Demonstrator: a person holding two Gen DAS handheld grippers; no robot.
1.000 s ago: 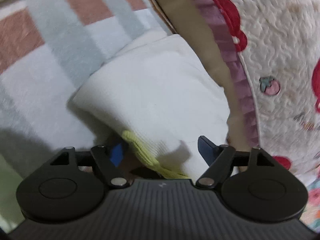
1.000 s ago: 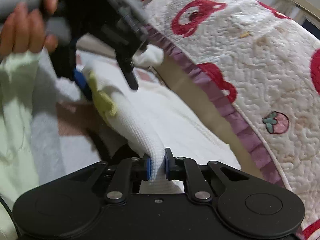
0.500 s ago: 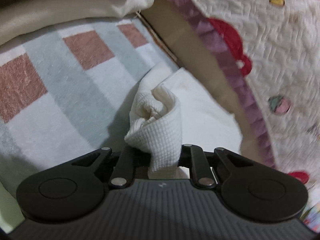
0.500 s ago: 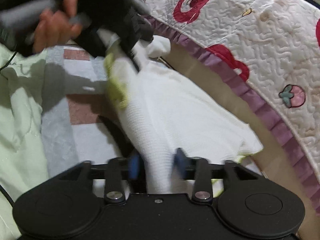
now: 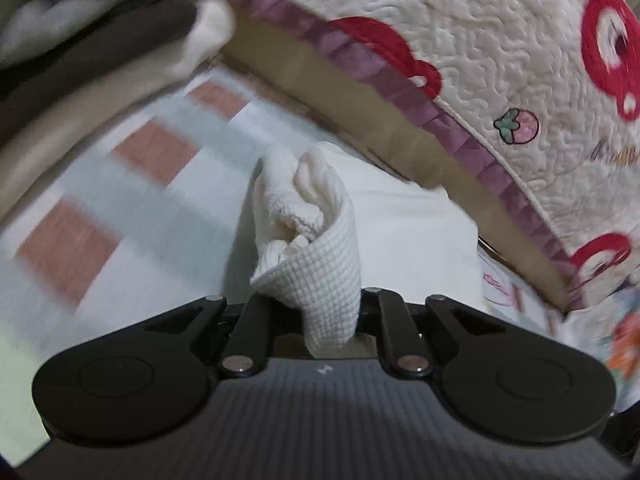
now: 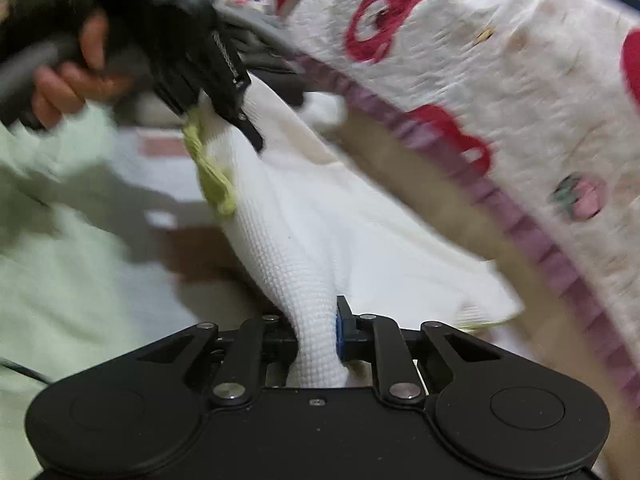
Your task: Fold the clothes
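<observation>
Left gripper [image 5: 320, 312]: our jaws clamp the white waffle-knit garment [image 6: 320, 216].
Right gripper [image 6: 318, 340]: clamped on another bunch.
Garment: lifted over the checked blanket [image 5: 132, 184].
Tip: we keep it taut, edges matched.

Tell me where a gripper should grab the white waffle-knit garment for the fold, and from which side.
Judging by the current pose: grip the white waffle-knit garment at its end edges, coming in along the cloth's length. The left gripper is shut on a bunched end, the right gripper on the opposite end, and the cloth spans between them above the checked blanket. The yellow-green trim marks an edge near the left grip.
</observation>
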